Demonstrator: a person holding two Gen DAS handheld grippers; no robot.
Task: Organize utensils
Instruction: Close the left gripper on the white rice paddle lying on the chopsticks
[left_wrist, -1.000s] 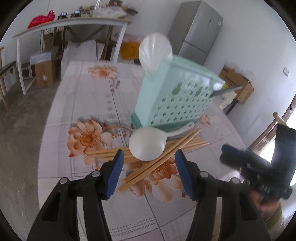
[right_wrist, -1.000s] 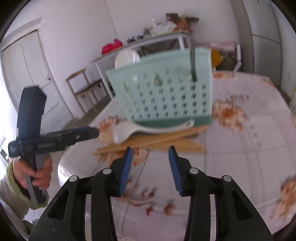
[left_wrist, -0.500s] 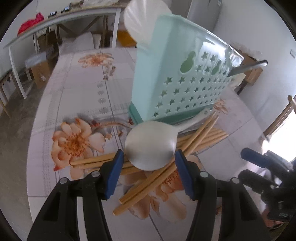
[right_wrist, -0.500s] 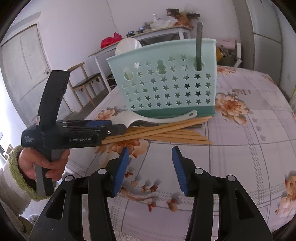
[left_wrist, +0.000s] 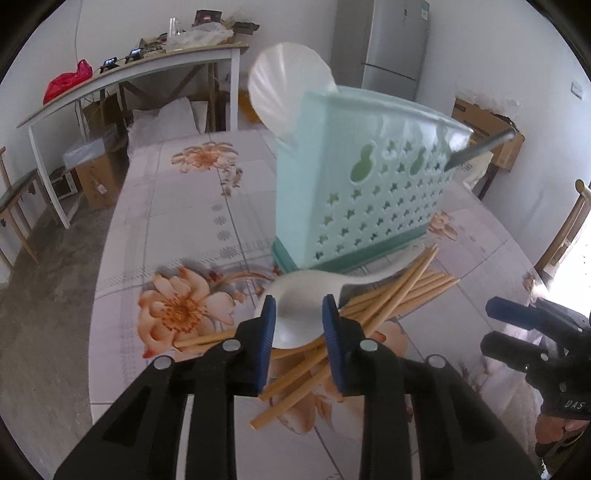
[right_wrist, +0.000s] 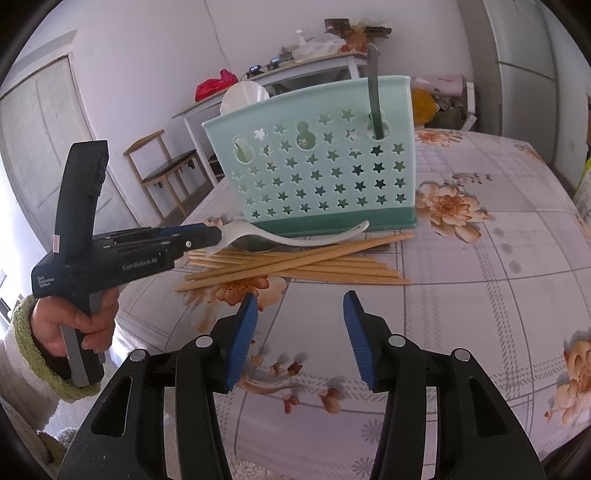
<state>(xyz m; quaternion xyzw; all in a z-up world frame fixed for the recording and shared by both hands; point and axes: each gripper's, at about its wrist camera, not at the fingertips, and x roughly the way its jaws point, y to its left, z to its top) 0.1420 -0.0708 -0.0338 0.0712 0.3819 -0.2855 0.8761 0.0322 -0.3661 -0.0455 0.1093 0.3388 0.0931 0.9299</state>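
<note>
Your left hand-held gripper (left_wrist: 298, 325) is closing on the spoon (left_wrist: 299, 314), which lies across the chopsticks (right_wrist: 295, 264) against the caddy (right_wrist: 314, 177). Your right hand-held gripper (right_wrist: 299, 332) hangs open and empty. Gripped by its curved bowl, the spoon may slip and scatter the chopsticks.

Glossy white plastic spoon (left_wrist: 299, 317), matt wooden chopsticks (right_wrist: 295, 264), smooth mint plastic caddy (right_wrist: 317, 173), glossy floral tablecloth (right_wrist: 498, 280).

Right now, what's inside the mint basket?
Mint basket: a white scalloped spoon rises at one end and a dark handle at the other. Their lower ends and the basket floor are hidden.
</note>
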